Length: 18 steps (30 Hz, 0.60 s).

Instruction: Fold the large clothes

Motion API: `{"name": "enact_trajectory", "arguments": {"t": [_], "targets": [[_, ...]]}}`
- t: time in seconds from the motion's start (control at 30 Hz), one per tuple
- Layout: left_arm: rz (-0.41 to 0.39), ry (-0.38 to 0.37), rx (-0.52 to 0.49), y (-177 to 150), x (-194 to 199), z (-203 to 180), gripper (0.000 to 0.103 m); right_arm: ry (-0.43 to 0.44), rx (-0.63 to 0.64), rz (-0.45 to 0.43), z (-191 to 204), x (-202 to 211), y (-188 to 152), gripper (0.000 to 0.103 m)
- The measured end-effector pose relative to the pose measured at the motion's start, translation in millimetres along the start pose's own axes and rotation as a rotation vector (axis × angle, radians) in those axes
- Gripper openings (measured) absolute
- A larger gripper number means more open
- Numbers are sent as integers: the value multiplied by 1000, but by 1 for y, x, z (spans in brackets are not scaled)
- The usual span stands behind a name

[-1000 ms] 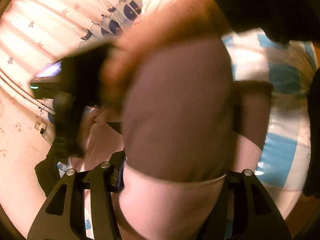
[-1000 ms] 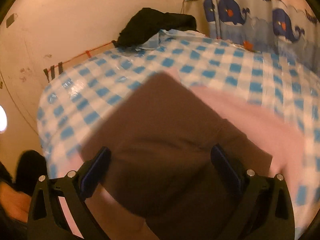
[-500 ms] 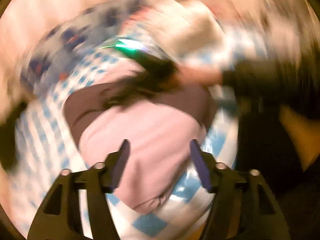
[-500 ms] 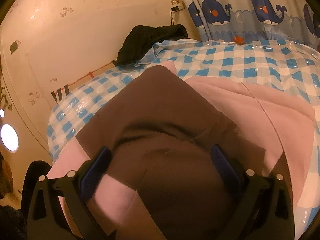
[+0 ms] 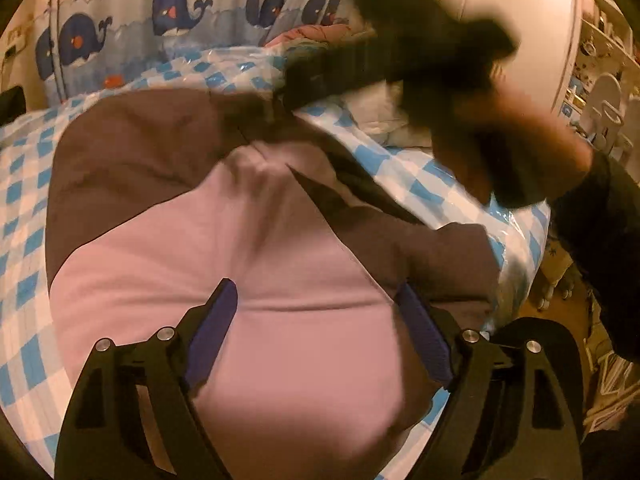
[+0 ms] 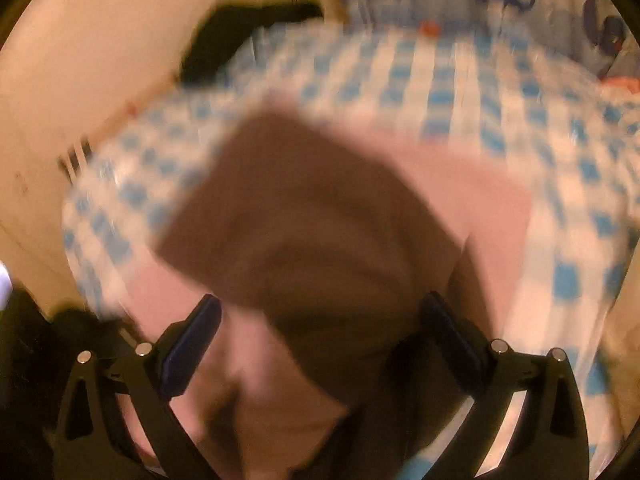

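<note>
Garment (image 5: 224,248) in pink and brown, lying bunched on checked surface (image 5: 24,184), flanked by left claw (image 5: 316,332) and right claw (image 6: 320,340), both spread wide, apparently released for regripping.

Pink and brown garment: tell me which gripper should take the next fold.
Left, probably. The left gripper hangs open, fingers straddling the garment in a sharp view; the right gripper is open too, but its view is motion-blurred.

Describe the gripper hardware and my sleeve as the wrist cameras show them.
Both the left gripper and right gripper have black skeletal frames with triangular cutouts, silver bolt heads, and dark blue finger pads. The sleeve is black.
</note>
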<state>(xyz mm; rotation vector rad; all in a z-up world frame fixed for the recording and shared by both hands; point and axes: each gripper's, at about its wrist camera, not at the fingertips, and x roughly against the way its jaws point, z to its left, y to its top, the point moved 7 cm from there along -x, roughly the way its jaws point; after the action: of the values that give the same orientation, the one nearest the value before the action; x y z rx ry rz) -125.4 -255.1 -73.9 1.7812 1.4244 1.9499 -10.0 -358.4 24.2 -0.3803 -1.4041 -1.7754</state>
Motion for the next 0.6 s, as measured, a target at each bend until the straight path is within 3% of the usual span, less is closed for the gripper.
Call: {"name": "enact_trajectory", "arguments": {"t": [0.1, 0.13, 0.23, 0.27, 0.33, 0.6], "targets": [[11, 39, -24, -1, -4, -3, 79, 139, -106, -77, 13, -13, 31, 96], [14, 56, -36, -2, -6, -4, 79, 125, -118, -66, 10, -30, 33, 96], [21, 96, -57, -1, -8, -5, 79, -35, -44, 8, -23, -103, 7, 96], [21, 118, -73, 0, -9, -5, 79, 8, -81, 2, -33, -113, 0, 97], [39, 130, -85, 1, -15, -6, 79, 42, -179, -31, -56, -108, -4, 96], [35, 163, -111, 0, -21, -12, 80, 87, -221, -59, -74, -108, -15, 96]]}}
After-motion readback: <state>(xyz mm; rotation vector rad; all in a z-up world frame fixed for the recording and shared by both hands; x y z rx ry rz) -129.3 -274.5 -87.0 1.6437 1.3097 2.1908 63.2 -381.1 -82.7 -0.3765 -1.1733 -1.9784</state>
